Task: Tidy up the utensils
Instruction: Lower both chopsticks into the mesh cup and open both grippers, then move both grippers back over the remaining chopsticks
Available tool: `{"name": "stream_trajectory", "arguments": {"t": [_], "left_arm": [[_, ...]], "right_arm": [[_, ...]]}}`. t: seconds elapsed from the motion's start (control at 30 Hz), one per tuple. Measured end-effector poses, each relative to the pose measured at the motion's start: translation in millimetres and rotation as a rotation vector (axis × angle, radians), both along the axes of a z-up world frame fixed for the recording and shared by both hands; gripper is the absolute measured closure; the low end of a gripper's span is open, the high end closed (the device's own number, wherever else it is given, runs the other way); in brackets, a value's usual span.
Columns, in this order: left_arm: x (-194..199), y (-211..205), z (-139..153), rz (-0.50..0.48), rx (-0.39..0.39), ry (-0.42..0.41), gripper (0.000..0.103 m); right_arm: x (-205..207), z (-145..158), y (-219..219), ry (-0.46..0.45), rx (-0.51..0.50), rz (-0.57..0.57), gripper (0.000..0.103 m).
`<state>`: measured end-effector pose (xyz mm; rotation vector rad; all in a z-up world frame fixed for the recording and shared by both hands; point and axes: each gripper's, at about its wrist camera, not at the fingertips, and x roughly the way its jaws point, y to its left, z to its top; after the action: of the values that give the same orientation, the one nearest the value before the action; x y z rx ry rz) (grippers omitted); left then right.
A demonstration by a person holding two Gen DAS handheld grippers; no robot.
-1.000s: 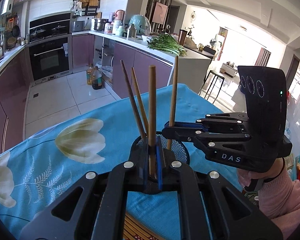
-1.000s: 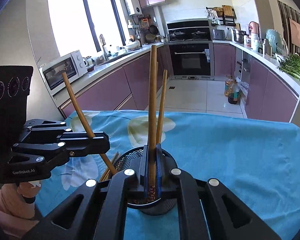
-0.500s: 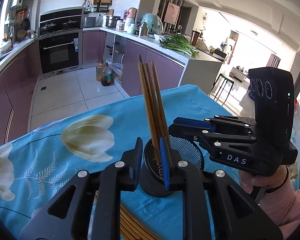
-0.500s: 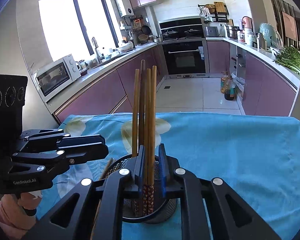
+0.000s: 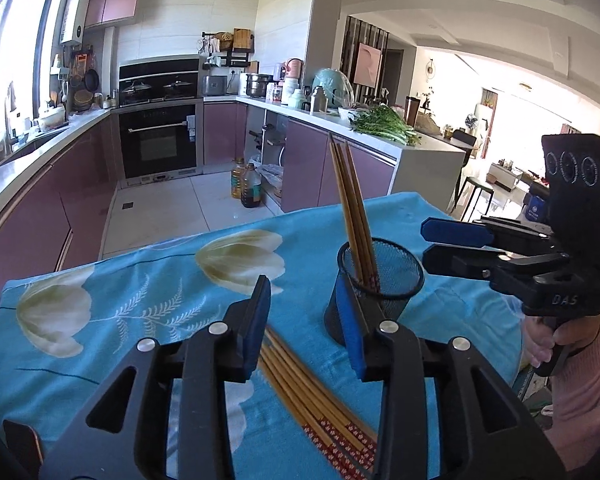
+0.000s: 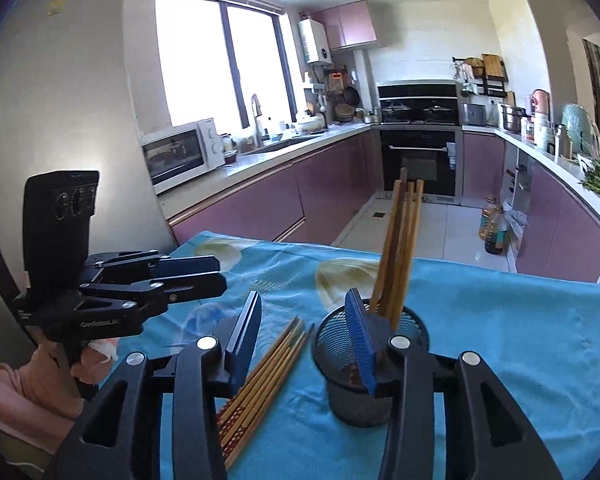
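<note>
beside loose chopsticks, mesh cup

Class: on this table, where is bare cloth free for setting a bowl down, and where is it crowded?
Free: the cloth right of the mesh cup out to the table edge, and the far cloth beyond the cup. Crowded: the near strip where loose chopsticks lie beside the cup, with both opening grippers, left and right, over it.

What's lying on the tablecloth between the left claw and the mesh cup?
A bundle of loose chopsticks lies flat between the left claw and the mesh cup, clearest in the right wrist view. Otherwise only blue tablecloth.
</note>
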<state>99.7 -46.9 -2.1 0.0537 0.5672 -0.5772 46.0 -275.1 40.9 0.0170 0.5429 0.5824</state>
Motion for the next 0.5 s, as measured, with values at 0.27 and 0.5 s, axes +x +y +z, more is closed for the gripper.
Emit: {"name": "stream_trajectory", "arguments": {"t": [0.27, 0.5], "left_arm": [[-12.8, 8.8, -57.3, 0.004, 0.061, 0.128, 0.065], [-11.1, 7.2, -100.1, 0.032, 0.118, 0.236, 0.065]], "right_arm": [[-6.1, -56.3, 33.3, 0.175, -0.072, 0.077, 0.061], [5.9, -96.4, 43.1, 0.297, -0.105, 0.05, 0.062]]}}
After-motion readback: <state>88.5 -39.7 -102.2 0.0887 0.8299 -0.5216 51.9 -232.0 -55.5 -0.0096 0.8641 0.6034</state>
